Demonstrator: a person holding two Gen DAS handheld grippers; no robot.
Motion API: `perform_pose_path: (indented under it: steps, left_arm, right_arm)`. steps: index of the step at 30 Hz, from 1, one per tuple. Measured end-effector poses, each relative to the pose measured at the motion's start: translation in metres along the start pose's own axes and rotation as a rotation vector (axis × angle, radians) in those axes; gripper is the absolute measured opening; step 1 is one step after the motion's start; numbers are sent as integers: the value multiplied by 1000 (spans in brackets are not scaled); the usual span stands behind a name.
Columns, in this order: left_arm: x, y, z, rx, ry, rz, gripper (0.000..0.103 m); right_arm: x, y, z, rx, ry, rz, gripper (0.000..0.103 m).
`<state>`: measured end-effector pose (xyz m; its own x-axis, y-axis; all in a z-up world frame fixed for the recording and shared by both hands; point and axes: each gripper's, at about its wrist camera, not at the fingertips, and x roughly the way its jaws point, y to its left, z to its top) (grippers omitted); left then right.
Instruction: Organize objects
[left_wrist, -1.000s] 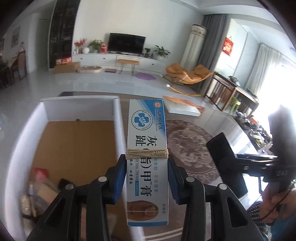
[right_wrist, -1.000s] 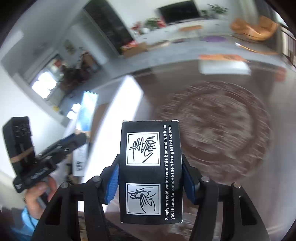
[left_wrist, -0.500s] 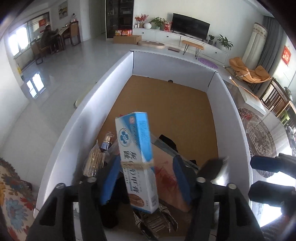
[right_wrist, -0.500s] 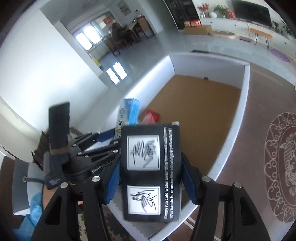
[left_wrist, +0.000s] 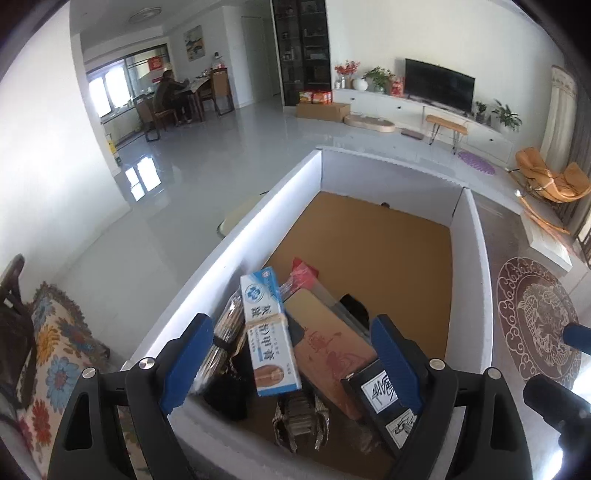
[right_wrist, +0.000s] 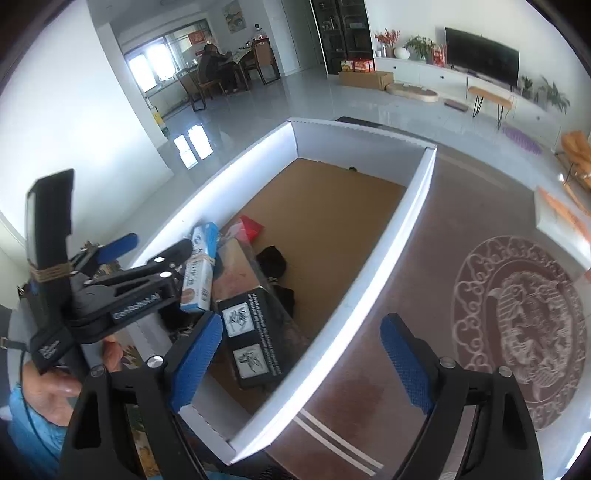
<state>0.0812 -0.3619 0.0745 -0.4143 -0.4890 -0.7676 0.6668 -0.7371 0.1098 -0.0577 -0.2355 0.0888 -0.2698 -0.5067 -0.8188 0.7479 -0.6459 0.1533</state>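
Both boxes, gripped half a second ago, now lie released in the white bin's (left_wrist: 236, 258) near end: blue nail-cream box (left_wrist: 269, 332) leaning lengthwise beneath the spread left gripper (left_wrist: 291, 362), black soap-bar box (right_wrist: 253, 341) left of the spread right gripper (right_wrist: 306, 362). Only the right view shows the nail-cream box's tilt from the side.

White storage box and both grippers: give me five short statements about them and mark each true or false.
1. The left gripper is shut on the blue cream box. False: its jaws are open and the box lies in the white box.
2. The right gripper is open. True.
3. The black box lies on the rug. False: it is inside the white box.
4. The far half of the white box shows bare brown floor. True.
5. A television is on. False: its screen is dark.
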Motion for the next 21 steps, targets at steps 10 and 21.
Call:
perform_pose_path:
  steps: [10, 21]
  left_arm:
    - [-26, -3, -14, 47, 50, -19, 87]
    - [-28, 10, -18, -5, 98, -58, 87]
  right_arm:
    - [6, 4, -3, -47, 38, -78, 96]
    - [16, 21, 6, -97, 85, -104, 96]
